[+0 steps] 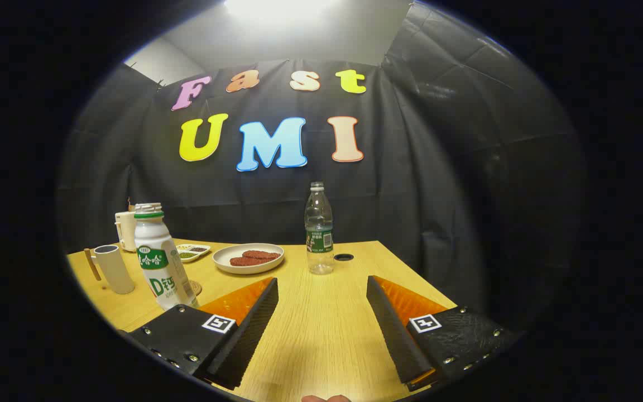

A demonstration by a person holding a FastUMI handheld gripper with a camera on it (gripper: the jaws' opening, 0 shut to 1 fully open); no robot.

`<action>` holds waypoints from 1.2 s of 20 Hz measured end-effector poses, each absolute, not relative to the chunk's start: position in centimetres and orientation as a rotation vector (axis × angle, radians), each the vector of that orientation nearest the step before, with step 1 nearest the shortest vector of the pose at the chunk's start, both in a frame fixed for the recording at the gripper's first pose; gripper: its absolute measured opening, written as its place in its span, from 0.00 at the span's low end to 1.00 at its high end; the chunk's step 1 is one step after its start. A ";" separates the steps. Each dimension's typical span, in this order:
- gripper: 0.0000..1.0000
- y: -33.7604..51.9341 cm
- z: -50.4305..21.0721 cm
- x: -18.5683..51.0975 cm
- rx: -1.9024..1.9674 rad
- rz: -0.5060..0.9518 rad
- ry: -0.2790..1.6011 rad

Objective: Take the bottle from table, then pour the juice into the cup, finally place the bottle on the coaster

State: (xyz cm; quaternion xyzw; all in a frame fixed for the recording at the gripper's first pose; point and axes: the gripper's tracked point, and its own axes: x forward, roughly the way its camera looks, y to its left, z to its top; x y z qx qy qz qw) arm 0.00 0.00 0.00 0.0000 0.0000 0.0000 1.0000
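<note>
Tongs (321, 290): spread wide apart, nothing between the fingers, bare wood below.
Juice bottle (159, 259): white with green label and green collar, cap off, upright on the tabletop (321, 329), just beside the left finger's outer side, tilted-looking near the lens edge.
Coaster (196, 288): small round disc peeking out at the bottle's base; bottle on it or just in front, cannot tell.
Cup (115, 269): pale mug with wooden handle, left of the juice bottle, near but apart.
Water bottle (319, 229): clear, capped, upright, beyond the fingers, roughly between them.
Plate (248, 258): white, two reddish patties, beyond the left finger.
Small dish (192, 252): divided, dark contents, behind the juice bottle.
Pale container (125, 230): at the far edge behind the cup.
</note>
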 end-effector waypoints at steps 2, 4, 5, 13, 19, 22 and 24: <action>0.98 0.7 1.7 0.0 -0.029 -0.001 -0.028; 0.98 1.9 3.6 -0.7 -0.015 0.009 -0.056; 0.98 2.7 4.5 -1.3 -0.001 0.019 -0.069; 0.97 6.6 7.7 -5.3 -0.033 0.074 -0.104; 0.98 8.1 7.6 -6.7 -0.025 0.107 -0.091; 0.98 9.1 6.8 -7.3 -0.016 0.136 -0.072; 0.98 10.5 6.3 -7.8 -0.003 0.169 -0.064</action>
